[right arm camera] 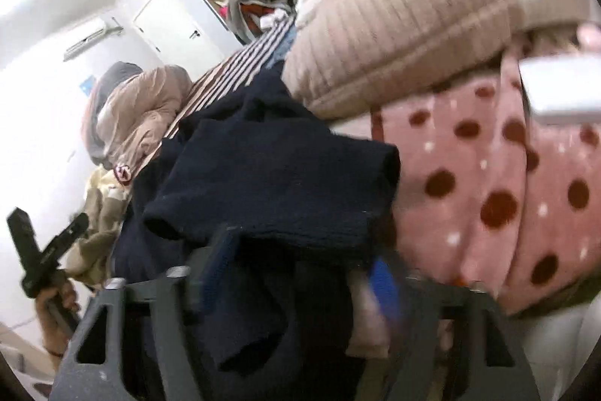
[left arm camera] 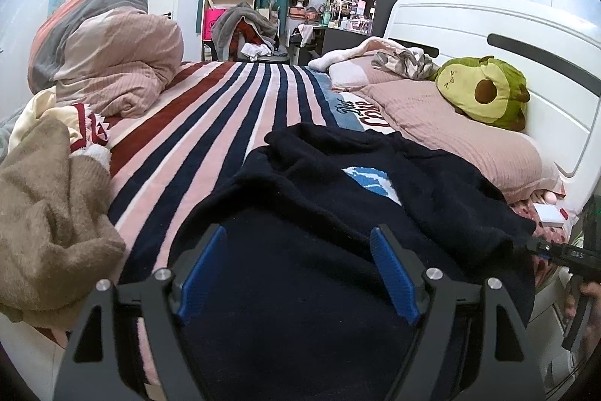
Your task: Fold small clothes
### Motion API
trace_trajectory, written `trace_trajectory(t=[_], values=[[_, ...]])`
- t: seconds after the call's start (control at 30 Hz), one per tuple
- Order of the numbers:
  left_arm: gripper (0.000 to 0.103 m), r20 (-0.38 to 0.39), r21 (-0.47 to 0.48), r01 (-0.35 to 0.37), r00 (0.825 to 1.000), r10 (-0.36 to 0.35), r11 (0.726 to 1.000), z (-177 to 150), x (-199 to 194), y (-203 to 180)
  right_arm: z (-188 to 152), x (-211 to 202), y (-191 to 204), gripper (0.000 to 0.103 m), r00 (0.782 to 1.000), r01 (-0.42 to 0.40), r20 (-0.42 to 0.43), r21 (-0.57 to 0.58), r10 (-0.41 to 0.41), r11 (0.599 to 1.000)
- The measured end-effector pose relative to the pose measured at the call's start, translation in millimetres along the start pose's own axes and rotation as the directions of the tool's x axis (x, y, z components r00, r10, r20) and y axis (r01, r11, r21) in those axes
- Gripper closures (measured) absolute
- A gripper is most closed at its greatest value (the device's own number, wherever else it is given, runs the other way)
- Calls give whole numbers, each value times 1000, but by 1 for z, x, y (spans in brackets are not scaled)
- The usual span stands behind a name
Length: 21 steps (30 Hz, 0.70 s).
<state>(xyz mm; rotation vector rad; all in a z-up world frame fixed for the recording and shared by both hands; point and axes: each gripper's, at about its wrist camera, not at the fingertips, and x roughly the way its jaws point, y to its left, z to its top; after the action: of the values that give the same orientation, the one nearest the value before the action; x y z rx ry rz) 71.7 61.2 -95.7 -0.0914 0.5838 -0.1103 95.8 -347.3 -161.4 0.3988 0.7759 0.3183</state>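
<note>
Navy fleece garment (left arm camera: 338, 198) rumpled on the striped bedspread (left arm camera: 210, 123), beside one ribbed pink pillow (left arm camera: 450, 123).

Left gripper (left arm camera: 298, 243) hovers over it, blue ridged pads wide apart. Only the right view shows a polka-dot sheet (right arm camera: 488, 183); there the blurred right gripper (right arm camera: 304, 262) has dark cloth between partly parted jaws, grip unclear.

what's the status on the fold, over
Left hand-held gripper open above the navy sweater. Right hand-held gripper at its sleeve, view blurred, grip unclear. Pillow close alongside.
</note>
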Motion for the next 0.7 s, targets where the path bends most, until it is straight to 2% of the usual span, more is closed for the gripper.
trace_trajectory(t=[0.03, 0.07, 0.13, 0.2, 0.27, 0.33, 0.4, 0.43, 0.47, 0.53, 0.6, 0.7], values=[[27, 1, 1, 0, 1000, 0, 1000, 0, 0, 0, 2, 0, 4, 69, 1000, 28, 16, -29, -27, 999], [27, 2, 2, -1, 1000, 1, 1000, 0, 0, 0, 5, 0, 9, 69, 998, 50, 38, -59, -48, 997], [27, 3, -1, 0, 1000, 0, 1000, 1, -1, 0, 10, -4, 15, 69, 997, 27, 69, -80, -22, 996], [27, 3, -5, 4, 1000, -4, 1000, 0, 0, 1, 13, -9, 18, 65, 996, -21, 80, -67, 26, 998], [27, 2, -5, 8, 1000, -8, 1000, 0, 0, 1, 15, -10, 18, 43, 994, -75, 74, -38, 78, 996], [27, 2, -5, 8, 1000, -8, 1000, 0, 0, 1, 12, -10, 18, 42, 994, -94, 58, -23, 95, 995], [27, 1, -8, 10, 1000, -10, 1000, 0, 0, 1, 11, -2, 20, 42, 998, -57, 30, -20, 58, 998], [27, 0, -10, 9, 1000, -9, 1000, -1, 1, 1, 10, 0, 18, 50, 999, -32, 26, -8, 32, 999], [27, -2, -11, 5, 1000, -5, 1000, -1, 1, 1, 9, 3, 19, 69, 999, -21, 31, 8, 21, 1000], [27, -3, -11, 1, 1000, -1, 1000, -1, 1, 1, 10, 7, 17, 93, 999, 1, 42, 31, -2, 1000], [27, -2, -14, 3, 1000, -3, 1000, -2, 0, 2, 13, 3, 22, 95, 998, 12, 66, 9, -12, 1000], [27, 4, -24, 7, 1000, -7, 1000, -4, -2, 6, 19, -9, 42, 96, 993, -10, 121, -60, 17, 998]])
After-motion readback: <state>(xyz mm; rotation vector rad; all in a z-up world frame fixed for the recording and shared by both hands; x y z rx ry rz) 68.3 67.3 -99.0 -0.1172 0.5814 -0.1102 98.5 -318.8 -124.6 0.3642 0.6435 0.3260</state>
